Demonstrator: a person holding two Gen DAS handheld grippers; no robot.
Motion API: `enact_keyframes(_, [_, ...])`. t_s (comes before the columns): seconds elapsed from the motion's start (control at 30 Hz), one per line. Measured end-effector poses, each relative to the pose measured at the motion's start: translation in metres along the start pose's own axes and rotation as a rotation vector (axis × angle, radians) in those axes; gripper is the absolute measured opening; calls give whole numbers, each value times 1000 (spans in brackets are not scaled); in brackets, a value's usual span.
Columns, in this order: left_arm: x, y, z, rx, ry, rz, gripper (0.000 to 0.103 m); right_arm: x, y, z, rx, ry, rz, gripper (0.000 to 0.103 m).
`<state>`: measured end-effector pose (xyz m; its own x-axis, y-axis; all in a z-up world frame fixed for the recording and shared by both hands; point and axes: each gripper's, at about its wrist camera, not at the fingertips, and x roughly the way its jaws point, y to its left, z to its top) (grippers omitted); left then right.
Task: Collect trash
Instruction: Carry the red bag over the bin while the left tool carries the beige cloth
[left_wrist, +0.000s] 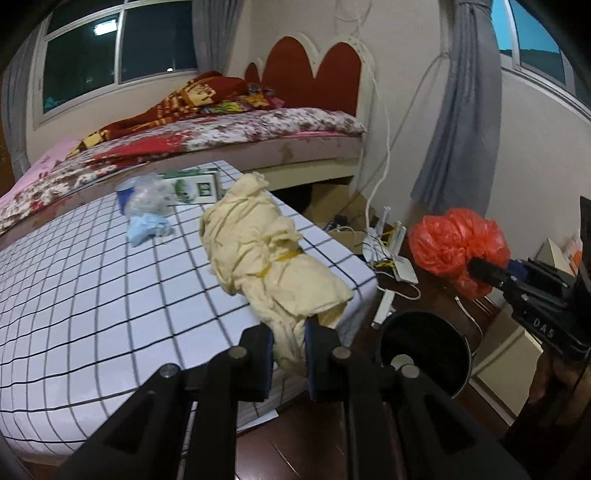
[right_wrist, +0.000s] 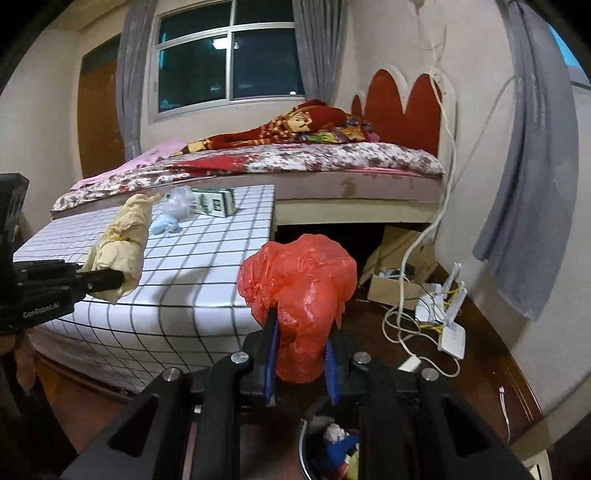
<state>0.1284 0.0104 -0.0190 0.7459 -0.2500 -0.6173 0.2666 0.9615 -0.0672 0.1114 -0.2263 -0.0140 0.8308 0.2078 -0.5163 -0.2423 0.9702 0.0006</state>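
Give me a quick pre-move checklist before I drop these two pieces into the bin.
1. Right gripper shut on the red plastic bag: ok.
2. Left gripper shut on the yellow paper bundle: ok.
3. Red bag over the bin: ok, bin sits just below it.
4. Yellow bundle clear of the checked table: not ok, it overlaps the table's edge.
5. Room left in the bin: cannot tell; trash is already inside.
6. Table cleared: not ok; green box and blue wad remain.
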Motion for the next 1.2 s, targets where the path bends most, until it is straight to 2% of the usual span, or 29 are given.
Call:
enact_keyframes(0.2, [9, -23, -1, 26, 13, -35, 15, -13, -27, -7, 59, -10, -50, 23])
enact_keyframes(0.4, [16, -49, -4, 68, 26, -80, 15, -15, -46, -21, 107, 40, -61, 23])
enact_keyframes(0.63, [24, -76, -7, 90, 43, -136, 15, -27, -70, -35, 141, 57, -118, 23])
enact_keyframes(1.2, [54, -137, -29, 195, 142, -250, 15, -45, -96, -71, 130, 117, -178, 23])
